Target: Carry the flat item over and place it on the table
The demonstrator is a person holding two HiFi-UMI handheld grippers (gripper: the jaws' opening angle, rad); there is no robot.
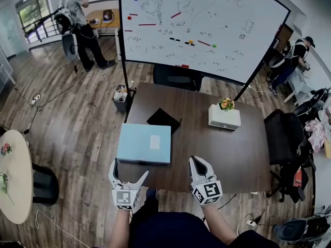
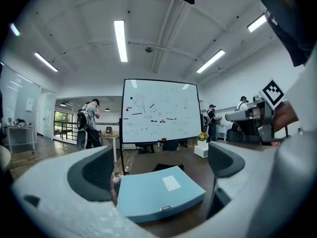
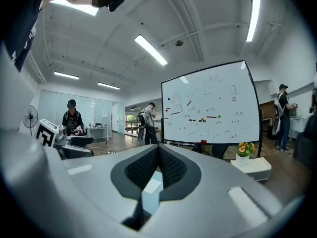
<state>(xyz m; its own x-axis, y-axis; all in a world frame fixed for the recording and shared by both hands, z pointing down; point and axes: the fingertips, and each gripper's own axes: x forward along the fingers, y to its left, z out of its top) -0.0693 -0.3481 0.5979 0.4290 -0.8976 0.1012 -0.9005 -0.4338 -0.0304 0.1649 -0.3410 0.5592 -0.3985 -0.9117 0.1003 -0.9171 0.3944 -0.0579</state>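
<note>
One white label (image 1: pixel 154 142) on blue folder (image 1: pixel 134 144), txt illegible.

A flat, light blue folder (image 1: pixel 139 141) lies face up on the dark brown tabletop (image 1: pixel 227 154), with a small white label on its top. Its near edge carries a small metal clip, seen in the left gripper view. The folder rests just ahead of the left hand-held gripper (image 1: pixel 129 168), in line with the gap between its spread jaws and not touching them. It sits ahead and to the left of the right hand-held gripper (image 1: pixel 199 161). It is square to the tabletop's near edge and close to its left edge.
</note>
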